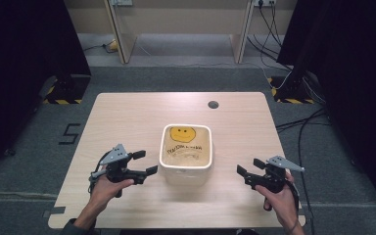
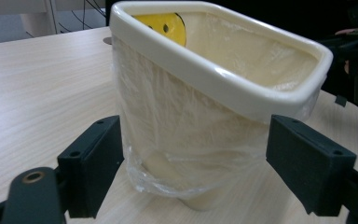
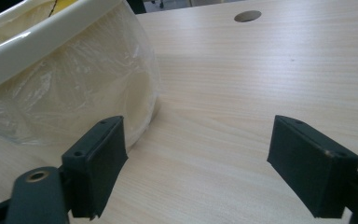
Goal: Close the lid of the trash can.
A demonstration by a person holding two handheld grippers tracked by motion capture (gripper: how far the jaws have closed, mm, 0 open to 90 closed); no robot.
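While both grippers rest low near the table's (image 1: 127, 117) front edge, left gripper (image 1: 148, 163) and right gripper (image 1: 247, 167) stand with fingers wide, holding nothing. Between them: cream bin (image 1: 186, 169), plastic liner inside, smiley face on its far wall. Beyond: round hole (image 1: 213, 104) in the table; floor cables (image 1: 303, 122) further back.

The bin (image 1: 186, 154) stands on the table (image 1: 127, 117) between the two claws, with a bag (image 2: 182, 140) lining it and hanging down its outer walls. It sits just to the right of the left claw (image 1: 144, 163), straight ahead of that claw's jaws, and to the left of the right claw (image 1: 248, 167), a little apart. A round hole (image 1: 213, 104) in the table lies beyond both claws, behind the bin.
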